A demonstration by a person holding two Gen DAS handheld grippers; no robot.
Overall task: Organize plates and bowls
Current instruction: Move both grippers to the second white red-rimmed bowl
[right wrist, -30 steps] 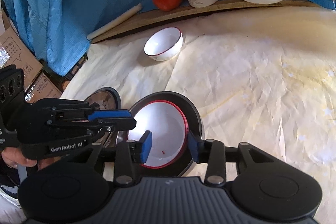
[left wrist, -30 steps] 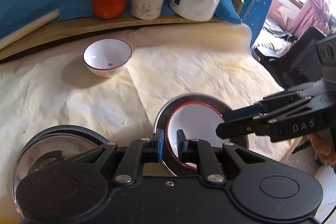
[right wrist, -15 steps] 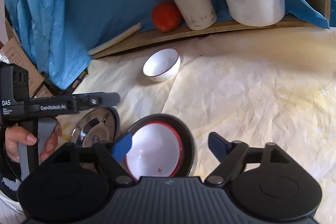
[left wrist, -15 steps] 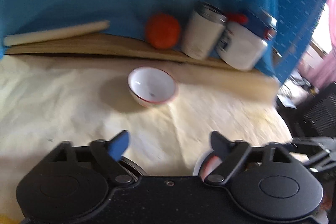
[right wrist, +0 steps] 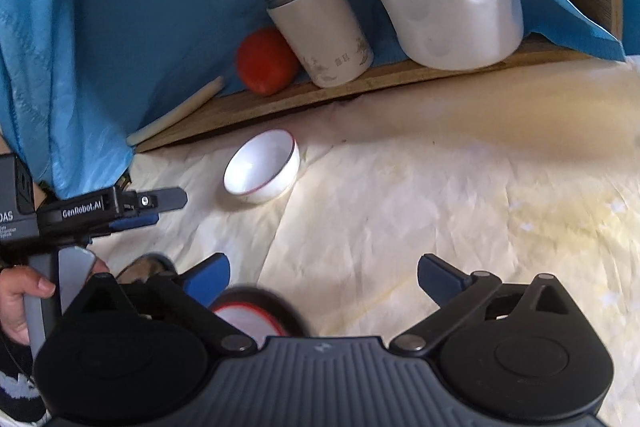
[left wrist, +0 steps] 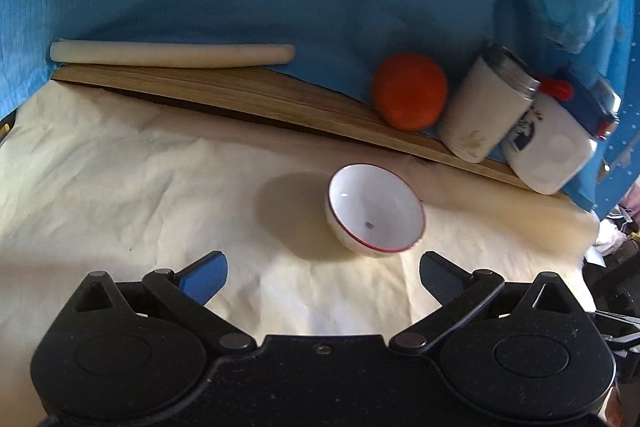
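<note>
Both grippers hang with fingers spread wide, nothing between them. The left gripper [left wrist: 323, 269] faces the small white bowl [left wrist: 376, 214], glossy, red-rimmed, sitting alone on the crinkled cream paper covering the worktop [left wrist: 120, 179]. Behind it, on a wooden board [left wrist: 248, 99] against blue cloth, a pale rolling pin [left wrist: 172, 53], a round orange fruit [left wrist: 409, 95], a white flask [left wrist: 486, 115] and a white plastic jug [left wrist: 550, 151]. Under the right gripper [right wrist: 323, 273], a red-rimmed plate [right wrist: 244, 319] lies in a dark dish [right wrist: 292, 315], partly hidden.
</note>
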